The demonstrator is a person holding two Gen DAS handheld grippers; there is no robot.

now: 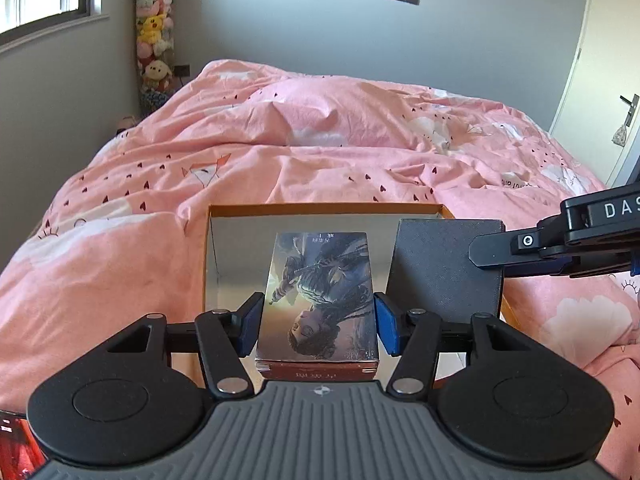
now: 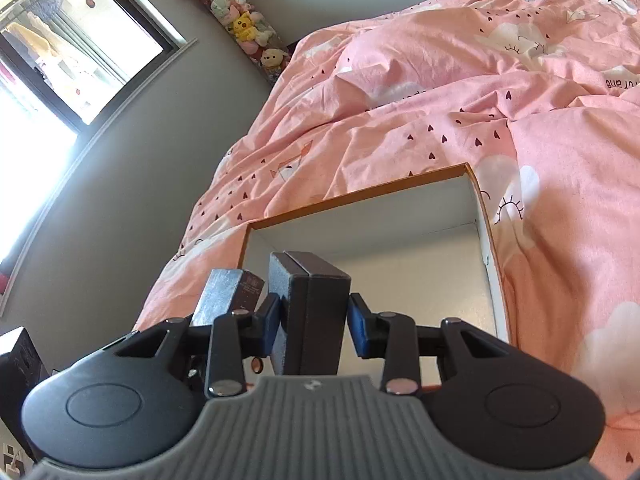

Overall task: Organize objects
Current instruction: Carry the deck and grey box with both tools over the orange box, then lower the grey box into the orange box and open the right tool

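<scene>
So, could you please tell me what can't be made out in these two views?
- Floor of the orange box: left wrist view, hidden by the picture box and dark box.
- Title on the picture box: too small and upside down.
- Dark box's faces: right wrist view, no label shows.
- Red object: cut off by the corner.

Both wrist cams looked fwd and down along own fingers, close over orange-rimmed box (image 1: 320,209) on pink bed (image 1: 320,152); right cam rolled. Shared: box, bed, far toy column (image 2: 244,28).
</scene>
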